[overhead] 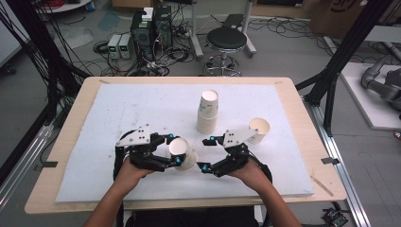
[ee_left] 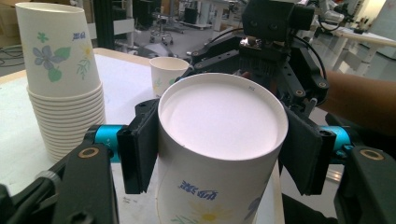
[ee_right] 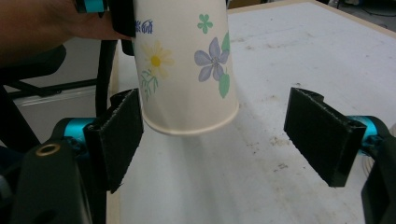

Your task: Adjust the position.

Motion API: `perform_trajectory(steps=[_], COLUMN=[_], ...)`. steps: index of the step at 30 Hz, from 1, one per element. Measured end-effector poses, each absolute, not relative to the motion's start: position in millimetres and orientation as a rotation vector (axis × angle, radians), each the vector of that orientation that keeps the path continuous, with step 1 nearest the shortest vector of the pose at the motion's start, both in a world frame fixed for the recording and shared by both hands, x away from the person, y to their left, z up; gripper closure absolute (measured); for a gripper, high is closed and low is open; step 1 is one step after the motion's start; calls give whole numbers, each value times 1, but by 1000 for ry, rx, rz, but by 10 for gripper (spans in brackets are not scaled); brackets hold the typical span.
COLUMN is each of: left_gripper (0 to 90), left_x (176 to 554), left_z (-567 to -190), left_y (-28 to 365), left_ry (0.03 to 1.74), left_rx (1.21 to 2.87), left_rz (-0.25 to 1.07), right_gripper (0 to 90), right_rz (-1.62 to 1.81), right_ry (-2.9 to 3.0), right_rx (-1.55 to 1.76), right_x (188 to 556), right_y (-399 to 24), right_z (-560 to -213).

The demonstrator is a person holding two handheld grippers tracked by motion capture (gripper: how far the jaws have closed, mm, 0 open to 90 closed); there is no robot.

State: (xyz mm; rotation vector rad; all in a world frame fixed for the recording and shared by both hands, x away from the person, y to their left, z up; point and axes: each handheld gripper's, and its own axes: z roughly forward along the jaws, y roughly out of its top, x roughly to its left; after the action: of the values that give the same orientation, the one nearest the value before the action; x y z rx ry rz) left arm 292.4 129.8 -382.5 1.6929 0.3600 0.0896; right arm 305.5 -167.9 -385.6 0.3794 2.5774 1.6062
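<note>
My left gripper [overhead: 176, 150] is shut on a white paper cup [overhead: 183, 153] printed with flowers, its pads pressing the cup's two sides. The left gripper view shows this cup [ee_left: 222, 116] upside down, flat base towards the camera. It hangs a little above the white sheet [overhead: 108, 118] and casts a shadow there. My right gripper [overhead: 205, 154] stands open just right of the cup. In the right gripper view the cup [ee_right: 187, 70] hangs ahead of the spread jaws, nearer the left pad, and I cannot tell whether it touches it.
A stack of upside-down cups [overhead: 207, 113] stands behind the grippers at mid-table, also at the left of the left gripper view [ee_left: 63, 84]. A single upright cup [overhead: 259, 127] sits to the right. The wooden table [overhead: 75, 123] ends near my forearms. A stool [overhead: 226, 42] and computers stand on the floor beyond.
</note>
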Motion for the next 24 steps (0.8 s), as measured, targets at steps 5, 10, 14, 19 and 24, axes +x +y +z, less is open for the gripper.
perform_trajectory(steps=[5,10,14,19,24], left_gripper=[351,351,352,352,352], left_x=[292,291,291,291,291], left_z=[-383,-383,-382,-382,-381], left_y=[125,118,114,109,104], left_ry=[346,319,309,292,286], left_rx=[1694,1699,1686,1687,1669], left_rz=[68,47,31,14,-3], right_gripper=[202,202,202,204,263], right_rz=[1620,1650,1659,1662,1678], right_ry=[2597,2627,2635,2648,2665], right_rx=[348,310,286,283,267], right_x=[304,301,301,300,300], right_y=[-162,-155,-152,-149,-147], right_z=[-386,-386,-387,-388,-390])
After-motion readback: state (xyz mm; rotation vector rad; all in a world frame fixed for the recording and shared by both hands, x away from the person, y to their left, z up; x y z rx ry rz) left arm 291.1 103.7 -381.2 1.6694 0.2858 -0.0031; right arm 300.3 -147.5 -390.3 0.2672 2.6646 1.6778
